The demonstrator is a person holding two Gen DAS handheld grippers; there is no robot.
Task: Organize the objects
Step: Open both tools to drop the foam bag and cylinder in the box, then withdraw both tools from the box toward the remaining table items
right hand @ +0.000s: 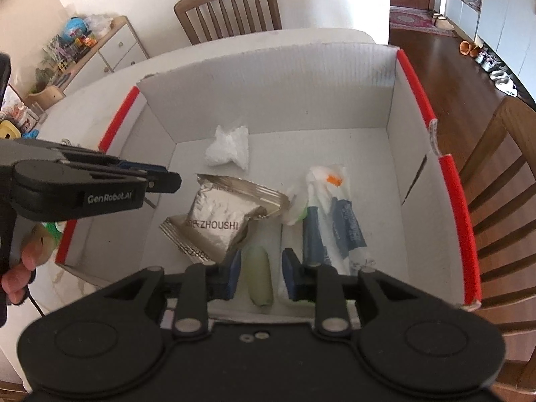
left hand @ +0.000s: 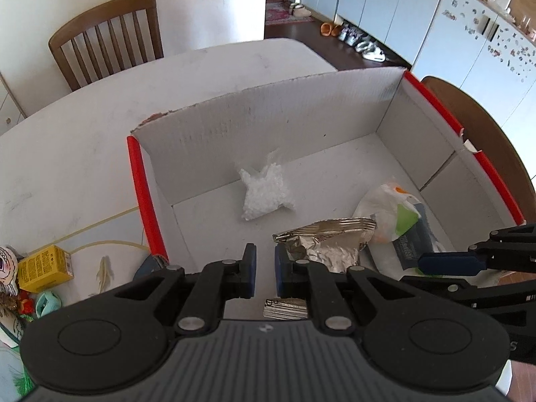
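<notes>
A white cardboard box with red edges sits on the white table. Inside lie a clear bag of white granules, a crumpled silver foil packet and a blue pack in white plastic wrap. My left gripper hovers over the box's near left part, shut with nothing in it. My right gripper is low in the box. A pale green tube lies between its pads, with a small gap on each side.
Left of the box on the table are a yellow carton, a teal toy and a thin cord. Wooden chairs stand at the far side and on the right. A hand grips the left tool's handle.
</notes>
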